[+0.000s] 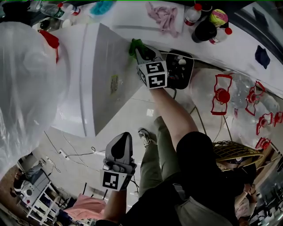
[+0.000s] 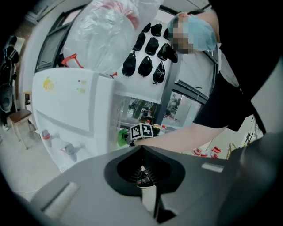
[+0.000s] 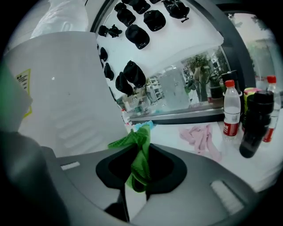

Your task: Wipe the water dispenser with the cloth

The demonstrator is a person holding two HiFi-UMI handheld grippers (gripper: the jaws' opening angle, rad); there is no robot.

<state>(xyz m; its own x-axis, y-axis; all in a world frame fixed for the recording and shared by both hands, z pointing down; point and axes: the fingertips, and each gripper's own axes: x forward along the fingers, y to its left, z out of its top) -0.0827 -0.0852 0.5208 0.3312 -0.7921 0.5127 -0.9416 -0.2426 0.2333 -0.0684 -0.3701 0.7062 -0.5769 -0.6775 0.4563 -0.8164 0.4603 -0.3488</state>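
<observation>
Green cloth (image 3: pixel 139 145) fills right gripper (image 3: pixel 137 176) jaws, mostly hidden from head view.

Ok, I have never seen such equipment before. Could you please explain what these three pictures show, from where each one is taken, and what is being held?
There is no robot here. A person holds a hand tool with two jaws, called a gripper, in each hand. The head view comes from a camera on the person's head, looking steeply down. The other two views come from a camera riding on each gripper, looking along its jaws.

The right gripper is shut on a green cloth and holds it at the side of the white water dispenser. The left gripper hangs lower, with its jaws together and nothing between them.

On the white counter behind the dispenser lies a pink cloth. A red-capped bottle and a dark bottle stand there too.
</observation>
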